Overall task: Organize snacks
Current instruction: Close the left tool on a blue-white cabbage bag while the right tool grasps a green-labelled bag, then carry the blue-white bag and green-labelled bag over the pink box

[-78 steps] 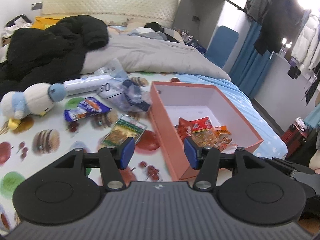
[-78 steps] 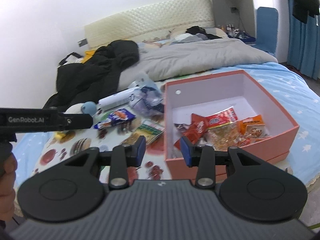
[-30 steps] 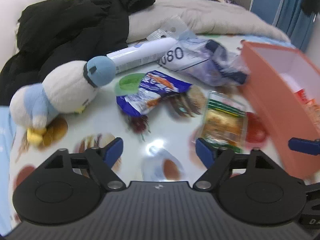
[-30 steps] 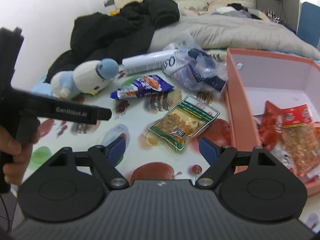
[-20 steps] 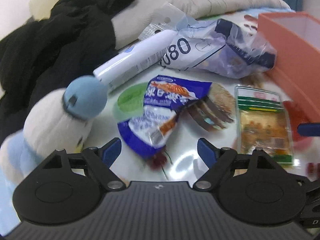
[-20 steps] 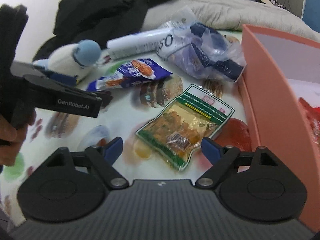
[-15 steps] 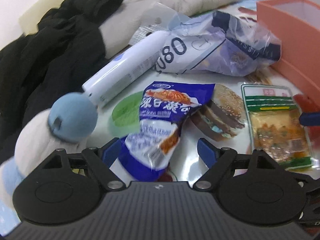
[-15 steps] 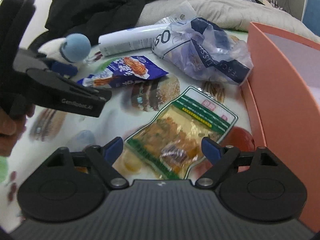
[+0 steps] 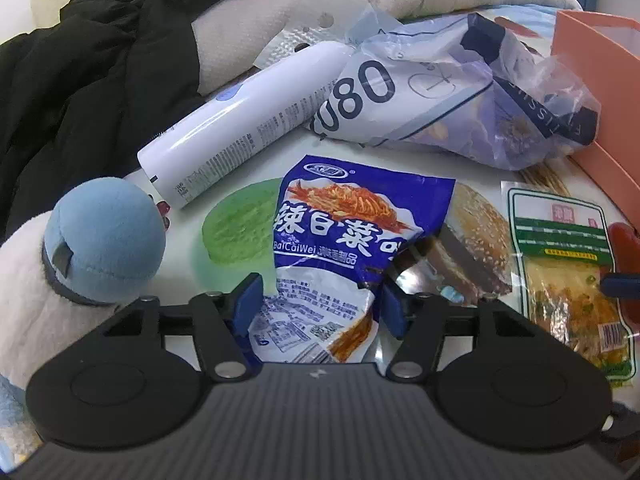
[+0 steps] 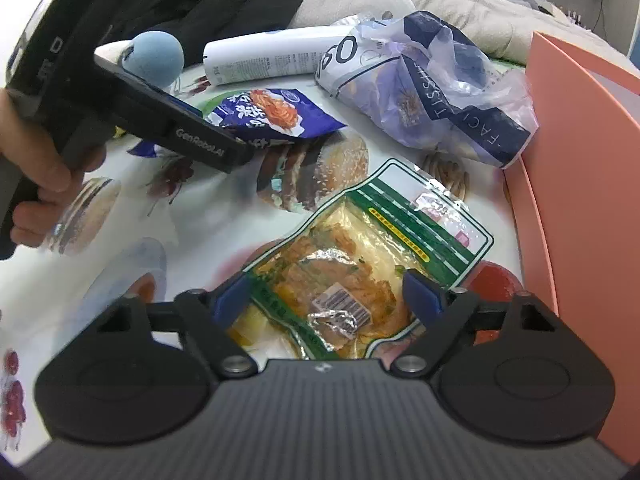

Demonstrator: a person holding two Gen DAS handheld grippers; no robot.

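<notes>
We find the left gripper [image 9: 320,304] with its jaws closing around the near end of the blue snack packet [image 9: 344,240]; the packet sits between the blue pads, which appear just short of pressing it. The right gripper [image 10: 330,296] has its jaws spread wide to either side of the green-edged clear snack pouch [image 10: 360,272], with no pad touching it. Both packets lie flat on the food-printed cloth [image 10: 120,280] covering the bed, the pouch just beside the wall of the orange box [image 10: 568,128], the blue packet farther off near the plush toy [image 9: 80,248]. Behind them lie a white bottle [image 9: 240,120] and a crumpled plastic bag [image 9: 460,92].

We judge the step in hand to be a two-handed pickup. The next move calls for both jaws to clamp firmly, then a lift clear of the cloth and a carry over the box wall. Thin slippery film may slide out of a shallow grip.
</notes>
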